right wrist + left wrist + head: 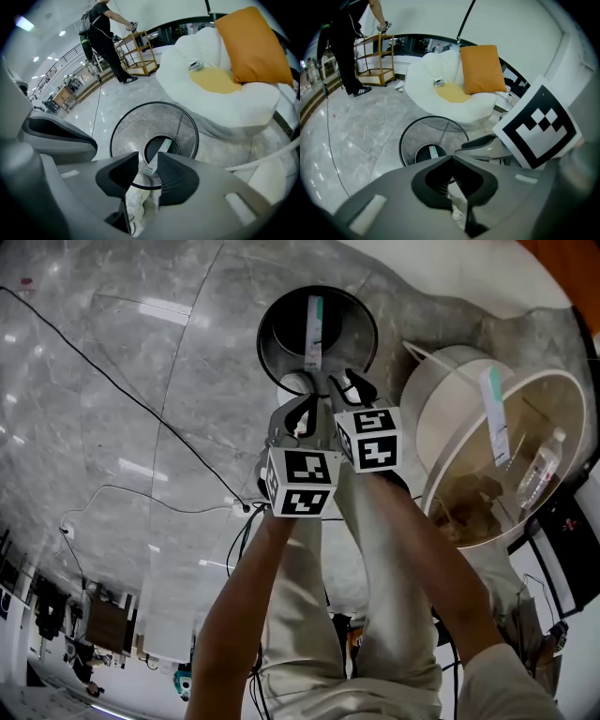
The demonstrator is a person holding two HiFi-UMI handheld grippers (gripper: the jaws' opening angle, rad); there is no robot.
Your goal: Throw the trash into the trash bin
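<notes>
A black mesh trash bin (317,329) stands on the grey stone floor, and a white strip with a green end (312,329) shows inside its opening. Both grippers hang side by side over the bin's near rim. My left gripper (451,161) is shut, with crumpled white tissue (457,201) caught behind its tips. My right gripper (147,161) stands open with a narrow gap. Through the gap I see the strip (158,157) down in the bin (154,129). More crumpled white tissue (139,201) lies loose deep between the right jaws.
A white beanbag seat (440,77) with an orange cushion (481,68) sits just behind the bin. A round white stand (450,381) holding a bottle (542,465) is at the right. A black cable (122,381) crosses the floor. A person (107,35) stands by a wooden trolley (138,51).
</notes>
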